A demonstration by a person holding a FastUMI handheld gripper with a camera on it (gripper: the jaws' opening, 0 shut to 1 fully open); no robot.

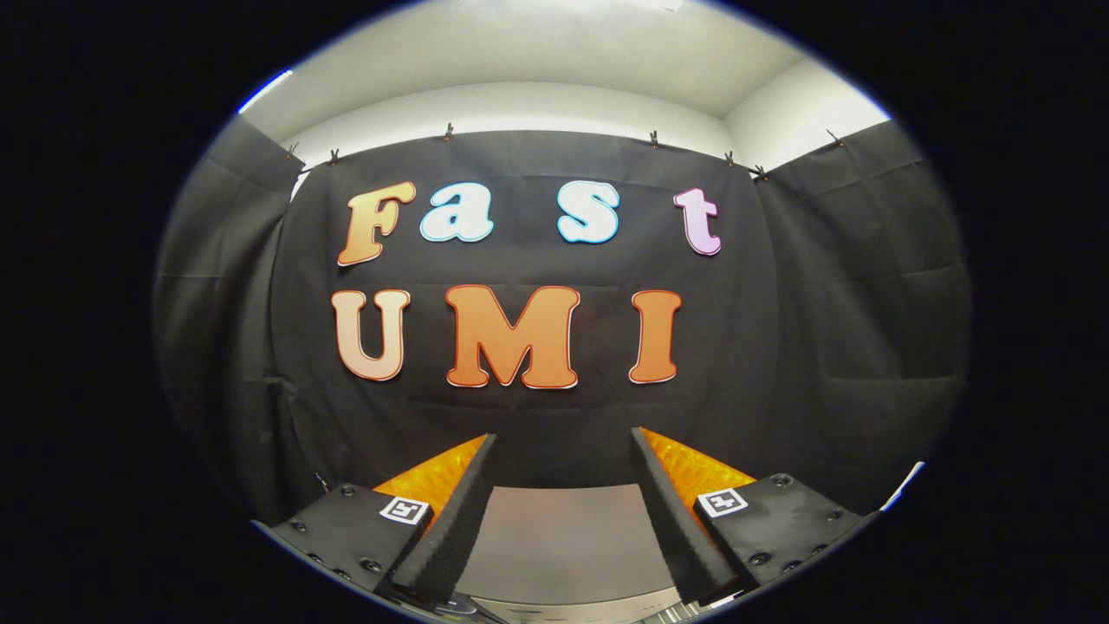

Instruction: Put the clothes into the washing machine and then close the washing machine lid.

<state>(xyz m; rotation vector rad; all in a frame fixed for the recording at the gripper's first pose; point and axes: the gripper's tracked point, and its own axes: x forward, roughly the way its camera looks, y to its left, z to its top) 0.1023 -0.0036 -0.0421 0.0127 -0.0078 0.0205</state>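
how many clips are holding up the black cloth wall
7 small dark clips along the black cloth wall top edge, beyond the open gripper: three left, four right; others may be hidden.

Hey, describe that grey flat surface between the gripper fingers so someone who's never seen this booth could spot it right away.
Start at the black cloth wall that closes the booth. Below it, the open gripper points forward with nothing held. The flat surface lies between and just beyond the fingers: smooth, pale grey and faintly shiny, unlike the dark matte cloth behind.
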